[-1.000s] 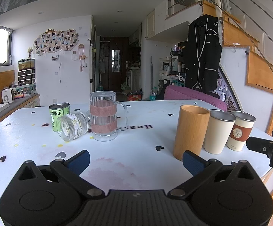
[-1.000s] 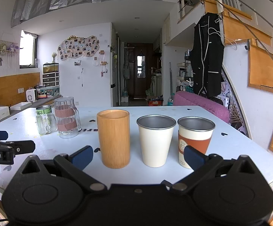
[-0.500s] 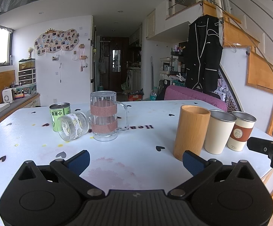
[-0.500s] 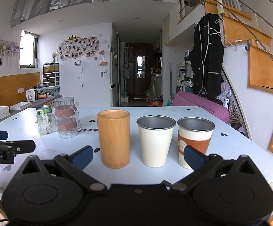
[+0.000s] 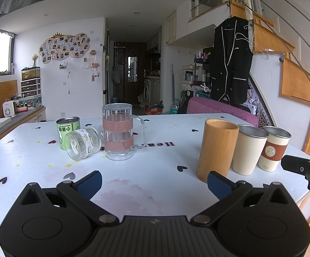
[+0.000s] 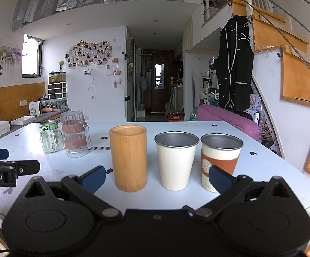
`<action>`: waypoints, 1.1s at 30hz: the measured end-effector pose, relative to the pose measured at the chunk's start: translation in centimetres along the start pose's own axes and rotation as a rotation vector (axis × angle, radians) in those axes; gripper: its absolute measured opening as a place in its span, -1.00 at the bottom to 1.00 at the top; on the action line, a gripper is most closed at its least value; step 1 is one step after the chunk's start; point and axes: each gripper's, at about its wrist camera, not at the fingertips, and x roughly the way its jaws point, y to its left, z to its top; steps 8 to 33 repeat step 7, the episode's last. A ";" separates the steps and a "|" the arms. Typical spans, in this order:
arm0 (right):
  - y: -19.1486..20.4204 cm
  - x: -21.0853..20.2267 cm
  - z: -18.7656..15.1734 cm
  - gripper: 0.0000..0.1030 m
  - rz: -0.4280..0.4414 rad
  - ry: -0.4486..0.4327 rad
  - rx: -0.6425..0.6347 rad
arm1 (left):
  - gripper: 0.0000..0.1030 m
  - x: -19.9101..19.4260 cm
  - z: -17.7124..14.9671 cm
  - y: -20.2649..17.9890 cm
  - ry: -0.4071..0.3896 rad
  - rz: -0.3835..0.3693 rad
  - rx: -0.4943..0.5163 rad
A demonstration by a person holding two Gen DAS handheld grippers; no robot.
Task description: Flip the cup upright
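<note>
A small ribbed glass cup (image 5: 82, 143) with a printed band lies on its side on the white table (image 5: 155, 165), its mouth toward me, between a green tin (image 5: 67, 129) and a tall glass mug (image 5: 118, 134). The right wrist view shows the same cup (image 6: 51, 141) at far left. My left gripper (image 5: 154, 183) hovers open over the table's near part, well short of the cup. My right gripper (image 6: 156, 178) is open too, in front of three upright cups, holding nothing.
A wooden cup (image 5: 217, 150), a cream steel cup (image 5: 249, 148) and a brown-sleeved cup (image 5: 273, 148) stand upright in a row at the right. The glass mug has pink tape bands. The table's right edge (image 6: 304, 184) is close; a purple sofa (image 5: 219, 109) sits behind.
</note>
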 end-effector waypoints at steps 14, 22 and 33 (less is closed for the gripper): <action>0.0 0.0 0.0 1.00 -0.001 0.000 -0.001 | 1.00 -0.1 -0.1 0.1 0.000 0.003 -0.001; 0.0 0.0 0.0 1.00 -0.001 0.000 -0.001 | 1.00 -0.1 -0.1 0.1 0.000 0.003 -0.001; 0.0 0.0 0.0 1.00 -0.001 0.000 -0.001 | 1.00 -0.1 -0.1 0.1 0.000 0.003 -0.001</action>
